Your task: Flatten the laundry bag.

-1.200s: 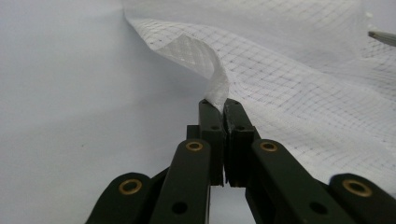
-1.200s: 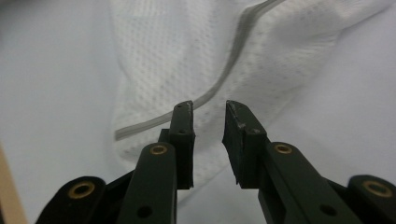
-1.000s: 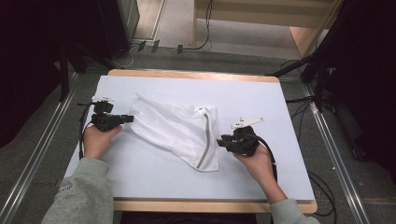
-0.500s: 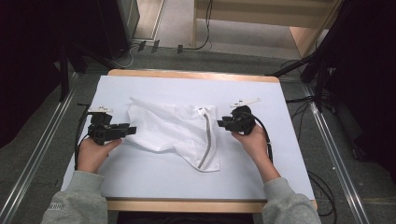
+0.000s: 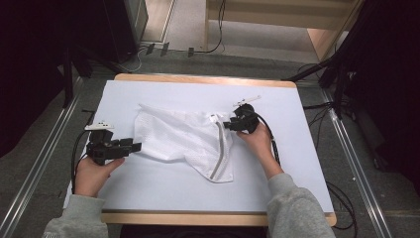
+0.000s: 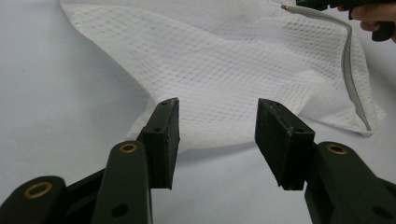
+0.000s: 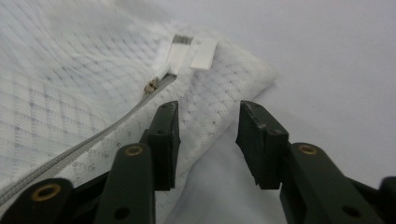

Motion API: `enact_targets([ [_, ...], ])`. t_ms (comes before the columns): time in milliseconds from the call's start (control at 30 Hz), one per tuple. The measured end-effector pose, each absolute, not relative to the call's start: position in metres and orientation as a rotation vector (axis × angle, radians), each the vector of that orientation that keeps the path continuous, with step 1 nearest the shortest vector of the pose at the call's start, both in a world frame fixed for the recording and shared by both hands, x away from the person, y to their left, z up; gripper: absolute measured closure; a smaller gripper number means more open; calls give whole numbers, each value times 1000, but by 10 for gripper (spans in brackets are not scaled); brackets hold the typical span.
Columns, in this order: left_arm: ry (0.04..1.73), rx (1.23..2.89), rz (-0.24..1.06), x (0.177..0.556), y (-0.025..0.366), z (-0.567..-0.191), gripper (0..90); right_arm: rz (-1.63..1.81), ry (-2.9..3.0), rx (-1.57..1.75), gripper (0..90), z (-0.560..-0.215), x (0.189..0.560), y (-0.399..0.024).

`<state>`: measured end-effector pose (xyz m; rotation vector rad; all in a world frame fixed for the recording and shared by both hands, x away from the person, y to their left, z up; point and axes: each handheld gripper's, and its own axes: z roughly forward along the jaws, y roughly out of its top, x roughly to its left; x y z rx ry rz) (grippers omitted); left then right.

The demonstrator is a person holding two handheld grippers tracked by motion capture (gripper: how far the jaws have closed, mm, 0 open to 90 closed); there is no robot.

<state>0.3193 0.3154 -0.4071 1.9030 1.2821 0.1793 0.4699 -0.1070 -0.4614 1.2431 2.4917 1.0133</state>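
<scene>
The white mesh laundry bag [image 5: 185, 141] lies rumpled in the middle of the table [image 5: 297, 168], zipper [image 5: 219, 151] running down its right side. The left gripper [image 5: 130, 147] sits just off the bag's left corner, jaws just opening, standing apart with nothing between them. The right gripper [image 5: 229, 124] hovers at the zipper-end corner, jaws also widening, the mesh edge under them but not pinched. The risk here is that thin mesh lies flat, so either pad could skate over it and close on air, or catch one layer alone and drag the bag into a worse bunch.
</scene>
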Motion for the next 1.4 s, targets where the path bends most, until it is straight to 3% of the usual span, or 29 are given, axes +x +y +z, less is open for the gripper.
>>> enact_targets([
  [100,1282,1899,171,321,314,-409,507,972,2502,1219,712,-464,469,-104],
  [133,1279,1907,158,322,311,-411,505,953,2501,1196,823,-464,467,-102],
  [167,1276,1918,161,322,310,-411,505,957,2507,1208,863,-464,467,-102],
  [267,1265,1927,149,324,306,-413,505,954,2525,1218,897,-463,465,-103],
  [500,1244,1956,132,331,298,-416,506,992,2514,1236,895,-455,449,-118],
  [933,1206,2003,89,358,284,-431,522,1040,2540,1253,895,-451,387,-143],
  [1400,1191,2001,91,372,276,-432,512,1084,2646,1160,886,-452,331,-128],
])
